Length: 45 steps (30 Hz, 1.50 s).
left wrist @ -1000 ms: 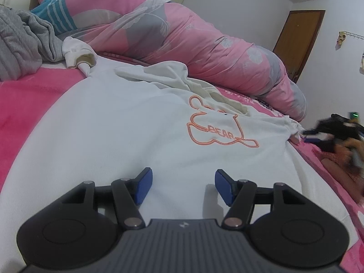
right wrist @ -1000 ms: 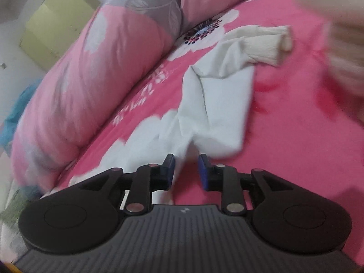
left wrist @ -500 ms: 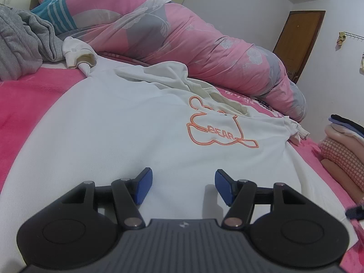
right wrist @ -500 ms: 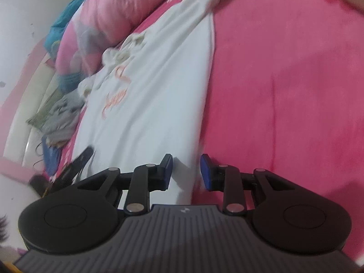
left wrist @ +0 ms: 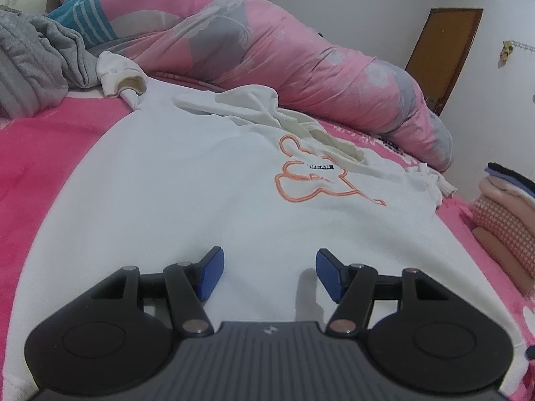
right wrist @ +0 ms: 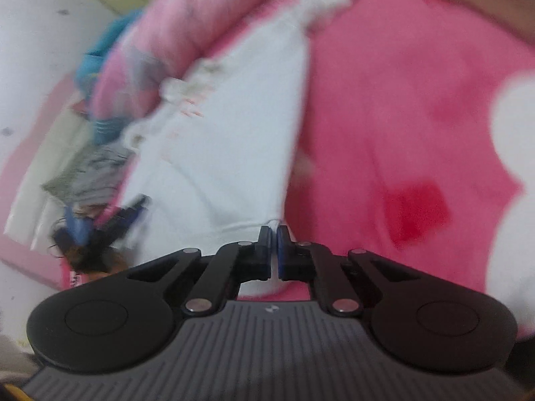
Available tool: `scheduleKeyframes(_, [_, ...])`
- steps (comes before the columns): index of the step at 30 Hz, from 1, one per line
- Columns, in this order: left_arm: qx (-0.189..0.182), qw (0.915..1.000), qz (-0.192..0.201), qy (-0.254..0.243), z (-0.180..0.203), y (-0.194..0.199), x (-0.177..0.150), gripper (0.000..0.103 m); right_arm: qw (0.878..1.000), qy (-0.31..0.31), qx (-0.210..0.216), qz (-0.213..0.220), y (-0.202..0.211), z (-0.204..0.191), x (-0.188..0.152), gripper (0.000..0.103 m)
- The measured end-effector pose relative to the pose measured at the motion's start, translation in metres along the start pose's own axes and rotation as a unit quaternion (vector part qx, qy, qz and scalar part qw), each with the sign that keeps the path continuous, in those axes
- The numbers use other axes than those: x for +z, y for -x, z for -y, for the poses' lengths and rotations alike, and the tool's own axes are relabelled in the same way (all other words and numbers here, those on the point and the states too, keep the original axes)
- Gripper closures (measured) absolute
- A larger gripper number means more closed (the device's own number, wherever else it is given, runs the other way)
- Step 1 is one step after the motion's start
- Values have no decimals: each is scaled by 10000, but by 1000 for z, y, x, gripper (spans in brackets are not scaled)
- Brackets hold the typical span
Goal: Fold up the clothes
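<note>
A white sweatshirt (left wrist: 187, 193) with an orange bear outline (left wrist: 314, 180) lies spread front-up on the pink bed (left wrist: 40, 157). One sleeve (left wrist: 117, 77) is bunched at the far left, and the hood is crumpled near the collar. My left gripper (left wrist: 269, 269) hovers open over the lower part of the sweatshirt, with nothing between its blue pads. In the blurred right wrist view, my right gripper (right wrist: 274, 234) is shut on the hem corner of the sweatshirt (right wrist: 227, 153), beside the bare pink cover (right wrist: 384, 117).
A rolled pink and grey quilt (left wrist: 267, 53) runs along the far side of the bed. A grey garment (left wrist: 30, 63) is heaped at the far left. A stack of folded clothes (left wrist: 508, 207) sits at the right. A brown door (left wrist: 444, 53) stands behind.
My right gripper swung from the sleeve end down to the hem corner and closed on it. The left gripper stayed open in place.
</note>
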<state>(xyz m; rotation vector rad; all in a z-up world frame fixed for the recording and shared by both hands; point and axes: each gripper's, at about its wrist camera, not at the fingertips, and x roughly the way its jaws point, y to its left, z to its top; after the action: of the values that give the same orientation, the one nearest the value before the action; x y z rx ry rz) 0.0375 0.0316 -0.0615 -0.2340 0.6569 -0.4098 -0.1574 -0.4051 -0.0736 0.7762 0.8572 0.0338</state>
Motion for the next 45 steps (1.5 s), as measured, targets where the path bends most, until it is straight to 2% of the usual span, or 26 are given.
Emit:
scheduleKeyframes(6, [77,9998,-148,-65,-3,33,-3,41,9984,-110,-253,484,29,9,2,103])
scheduleKeyframes(11, [262,9996,-116,-49,-16,82,-14,40,9981,-335,20,520,23,15,4,99])
scheduleKeyframes(13, [335,9994,-104,-43,-21,102,-18,37,9976,-424,134,531,20,18,5,94])
scheduleKeyframes(15, [409,9991,-91,-37,-26,122,-22,36,9969,-512,248,541,17,20,7,68])
scheduleKeyframes(17, [523,9986,-90,6,-33,134,-29,35,9976,-460,68,520,10,19,9,62])
scheduleKeyframes(22, [633,9979,-91,70,-44,144,-42,29,9982,-177,-369,437,-6,11,9,57])
scheduleKeyframes(30, [421,9990,-153,45,-50,139,-48,16,9965,135,-639,517,-15,-11,4,19])
scheduleKeyframes(32, [363,9992,-172,69,-52,139,-51,15,9957,203,-726,542,-17,-17,2,16])
scheduleKeyframes(33, [335,9993,-174,79,-54,139,-52,15,9954,257,-745,548,-18,-19,1,11])
scheduleKeyframes(35, [263,9995,-158,83,-55,140,-53,12,9953,286,-728,573,-21,-22,0,6])
scheduleKeyframes(38, [124,9998,-142,49,-56,140,-53,5,9954,225,-683,640,-21,-21,-2,1])
scheduleKeyframes(40, [79,9999,-148,-9,-54,141,-54,2,9955,153,-639,689,-21,-20,-3,1])
scheduleKeyframes(45, [63,9999,-125,-71,-52,144,-56,0,9956,-34,-520,782,-20,-15,-4,1])
